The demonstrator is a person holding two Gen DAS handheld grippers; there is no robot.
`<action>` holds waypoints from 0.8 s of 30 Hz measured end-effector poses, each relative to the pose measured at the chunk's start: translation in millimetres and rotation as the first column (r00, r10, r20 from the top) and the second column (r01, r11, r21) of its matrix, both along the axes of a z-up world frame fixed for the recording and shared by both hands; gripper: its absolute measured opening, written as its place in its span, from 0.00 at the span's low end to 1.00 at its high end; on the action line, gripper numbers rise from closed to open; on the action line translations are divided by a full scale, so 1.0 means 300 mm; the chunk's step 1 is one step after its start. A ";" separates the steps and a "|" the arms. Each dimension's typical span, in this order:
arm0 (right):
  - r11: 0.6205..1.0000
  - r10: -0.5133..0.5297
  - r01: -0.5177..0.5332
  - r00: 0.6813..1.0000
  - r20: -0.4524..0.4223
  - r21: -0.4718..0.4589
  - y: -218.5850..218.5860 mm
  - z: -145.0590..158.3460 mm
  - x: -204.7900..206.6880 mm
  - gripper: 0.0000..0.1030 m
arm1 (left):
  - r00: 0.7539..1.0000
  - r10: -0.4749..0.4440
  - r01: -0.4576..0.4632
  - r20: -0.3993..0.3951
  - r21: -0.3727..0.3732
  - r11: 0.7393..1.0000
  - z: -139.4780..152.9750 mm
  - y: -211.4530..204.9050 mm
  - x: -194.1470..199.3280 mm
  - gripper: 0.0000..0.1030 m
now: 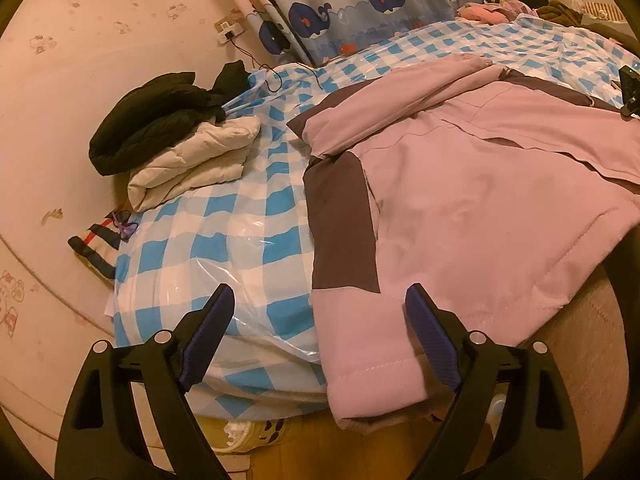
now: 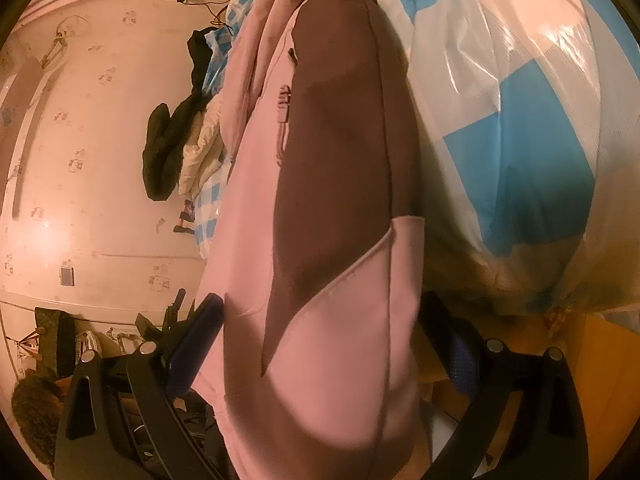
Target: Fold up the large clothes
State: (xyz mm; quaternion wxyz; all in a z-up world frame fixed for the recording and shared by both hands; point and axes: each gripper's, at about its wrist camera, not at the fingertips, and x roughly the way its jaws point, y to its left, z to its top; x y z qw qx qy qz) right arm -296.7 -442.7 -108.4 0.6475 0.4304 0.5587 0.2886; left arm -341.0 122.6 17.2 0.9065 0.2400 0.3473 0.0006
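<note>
No readable writing or brand anywhere. One pink jacket [image 1: 460, 184] with dark brown panels, spread flat on a bed under a blue-and-white checked cover [image 1: 224, 248] wrapped in clear plastic; long axis running from the near edge toward a whale-print curtain [image 1: 360, 8] behind. One sleeve cuff [image 1: 372, 376] hanging over the near edge. Left of the jacket, two folded coats stacked: one black [image 1: 148, 120], one cream [image 1: 196, 160]. Left gripper [image 1: 320, 336] with jaws wide apart, cuff between them, unclamped. Right gripper [image 2: 320, 344] with jaws apart around a hanging pink-and-brown fold [image 2: 332, 240]; pad contact impossible to tell.
</note>
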 end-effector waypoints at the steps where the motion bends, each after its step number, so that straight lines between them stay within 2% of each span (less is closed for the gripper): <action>1: 1.000 0.000 0.000 1.000 -0.003 -0.002 0.001 -0.002 0.000 0.91 | 1.000 0.001 -0.001 0.002 0.001 1.000 0.001 0.004 -0.004 0.81; 12: 1.000 0.008 -0.008 1.000 -0.021 -0.030 0.020 -0.005 0.002 0.91 | 1.000 -0.005 0.005 0.002 0.009 1.000 0.007 0.025 -0.042 0.85; 18: 0.999 0.026 -0.028 0.999 -0.035 -0.040 0.031 -0.013 0.005 0.91 | 0.999 -0.045 0.046 -0.022 0.007 0.999 0.006 0.043 -0.071 0.86; 19: 0.999 0.029 -0.031 0.999 -0.038 -0.040 0.033 -0.016 0.005 0.91 | 0.998 -0.060 0.059 -0.030 -0.022 0.998 0.013 0.052 -0.075 0.86; 21: 0.999 0.034 -0.035 0.999 -0.043 -0.035 0.038 -0.020 0.003 0.91 | 0.992 -0.109 0.096 -0.070 -0.168 0.981 0.036 0.096 -0.076 0.88; 22: 0.999 0.036 -0.038 0.998 -0.044 -0.032 0.037 -0.020 0.004 0.91 | 0.986 -0.143 0.114 -0.091 -0.272 0.956 0.049 0.129 -0.074 0.89; 24: 0.999 0.038 -0.040 0.998 -0.046 -0.027 0.034 -0.025 0.003 0.91 | 0.977 -0.176 0.103 -0.121 -0.451 0.886 0.059 0.205 -0.048 0.89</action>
